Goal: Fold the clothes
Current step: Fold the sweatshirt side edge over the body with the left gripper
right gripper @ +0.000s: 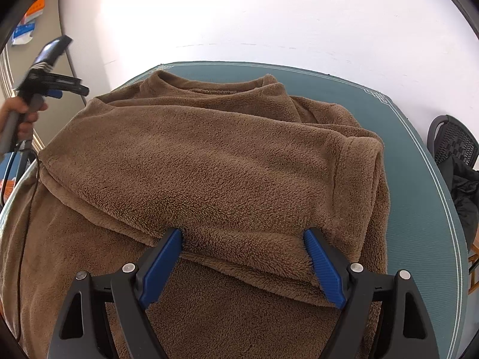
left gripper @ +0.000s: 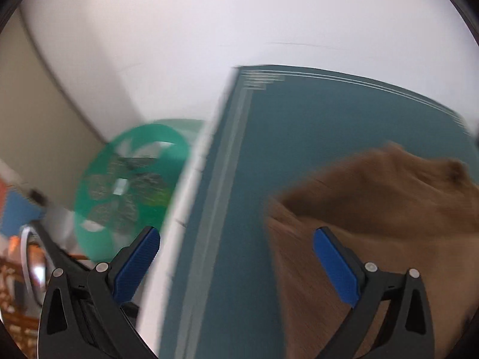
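My right gripper (right gripper: 242, 264) has its blue fingers (right gripper: 161, 266) spread wide, tips set down into the brown fleece sweater (right gripper: 209, 161). A thick fold of the pile bulges up between them, but the pads stand apart from it on both sides, so I read nothing as clamped. The sweater lies partly folded on the teal mat (right gripper: 419, 197) that covers the desk: one sleeve is laid across the body, its cuff pointing toward the right edge, and the neckline sits at the far side near the white wall (right gripper: 239, 9).

My left gripper (left gripper: 236, 264) is also wide apart, with nothing between its fingers (left gripper: 139, 264). Its view is blurred. Under it I see the mat's striped edge and a corner of the sweater at lower right. Off the desk's edge, to the left, there is a green round object (left gripper: 131, 191) that I cannot make out clearly.

From the right wrist view, that left gripper is up beside the desk's left edge, held in a hand (right gripper: 22, 119), clear of the sweater. A dark chair (right gripper: 452, 140) stands at the far right.
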